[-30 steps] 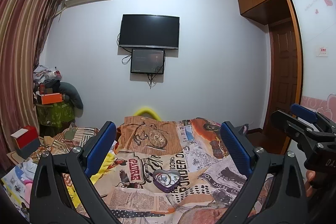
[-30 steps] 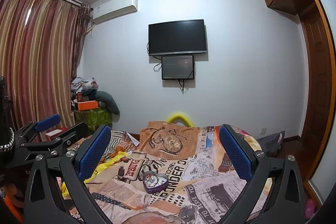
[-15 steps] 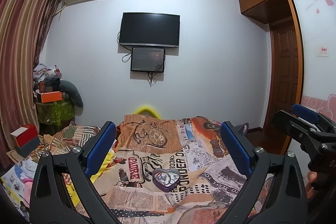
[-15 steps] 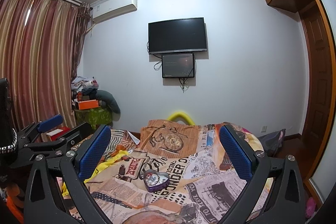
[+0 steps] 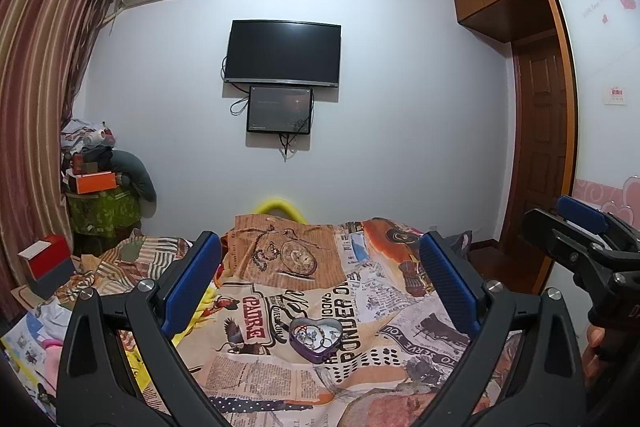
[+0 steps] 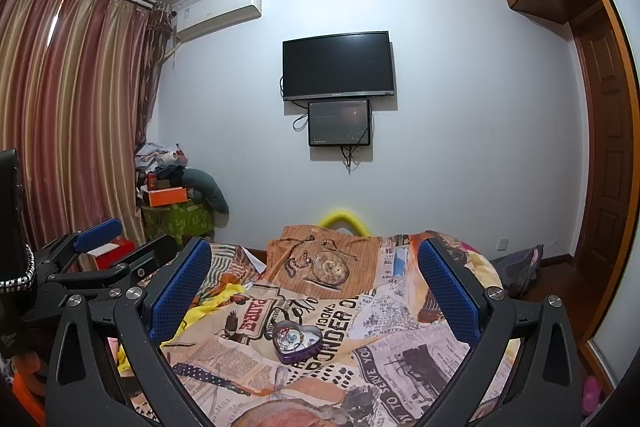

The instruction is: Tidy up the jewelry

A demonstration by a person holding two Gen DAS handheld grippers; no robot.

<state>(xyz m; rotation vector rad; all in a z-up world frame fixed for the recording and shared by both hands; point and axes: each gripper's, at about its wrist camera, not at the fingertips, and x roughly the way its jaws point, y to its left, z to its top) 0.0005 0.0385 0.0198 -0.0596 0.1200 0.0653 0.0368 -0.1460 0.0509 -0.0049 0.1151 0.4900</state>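
Observation:
A purple heart-shaped tin (image 5: 315, 337) with several small pieces of jewelry inside lies open on the patterned bedspread (image 5: 280, 307); it also shows in the right wrist view (image 6: 297, 341). My left gripper (image 5: 320, 287) is open and empty, held above and short of the tin. My right gripper (image 6: 314, 291) is open and empty too, likewise above the tin. Each gripper shows in the other's view: the right one at the right edge (image 5: 576, 239), the left one at the left edge (image 6: 100, 251).
The bedspread (image 6: 360, 307) covers the bed to its far edge, where a yellow hoop (image 5: 282, 207) sticks up. A red box (image 5: 46, 261) and a pile of clutter (image 5: 100, 187) stand at the left by the curtain. A door (image 5: 540, 155) is at the right.
Both views have tilted down slightly and the tin sits a little lower and nearer. Both grippers stay open.

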